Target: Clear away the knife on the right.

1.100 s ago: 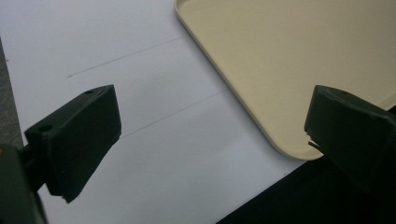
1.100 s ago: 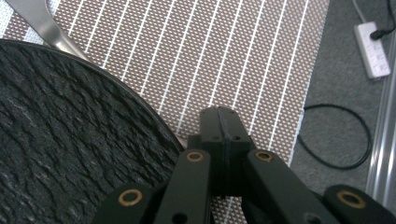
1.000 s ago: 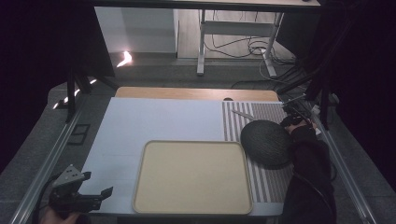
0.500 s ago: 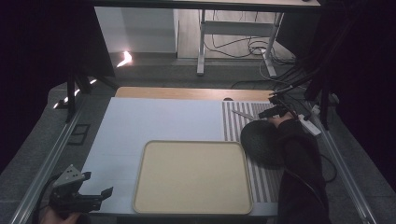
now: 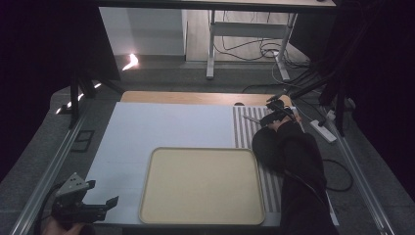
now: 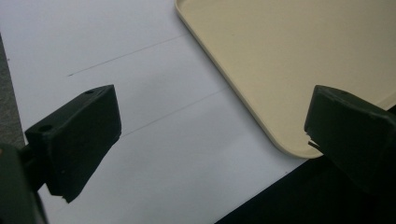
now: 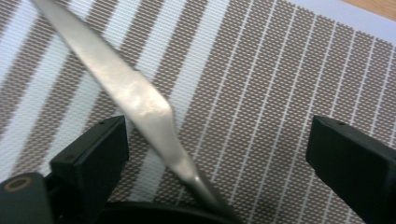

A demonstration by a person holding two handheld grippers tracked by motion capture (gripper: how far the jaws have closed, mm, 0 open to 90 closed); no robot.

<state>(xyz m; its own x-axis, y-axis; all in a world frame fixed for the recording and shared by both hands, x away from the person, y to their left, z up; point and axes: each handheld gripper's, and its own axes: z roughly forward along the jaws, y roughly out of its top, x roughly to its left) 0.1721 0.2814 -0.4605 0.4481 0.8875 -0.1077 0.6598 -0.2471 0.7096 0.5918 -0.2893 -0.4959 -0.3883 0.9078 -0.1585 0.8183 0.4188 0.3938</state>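
Note:
My right gripper hovers over the far part of a brown-and-white striped placemat. Its jaws stand open and have just been opening. In the right gripper view a silver utensil handle lies slantwise on the placemat between the jaws of the right gripper, close to the left one; neither pad presses on it. The handle's lower end meets a dark rim. A dark round dish sits on the placemat just in front of the hand. My left gripper rests open at the near left corner.
A beige tray lies bare in the near middle on a white mat; its corner is ahead of the left gripper. Bare wood runs along the table's far edge. Metal rails flank both sides.
The right hand has moved away from the person, from over the dark dish to the far part of the placemat. The left gripper has stayed put.

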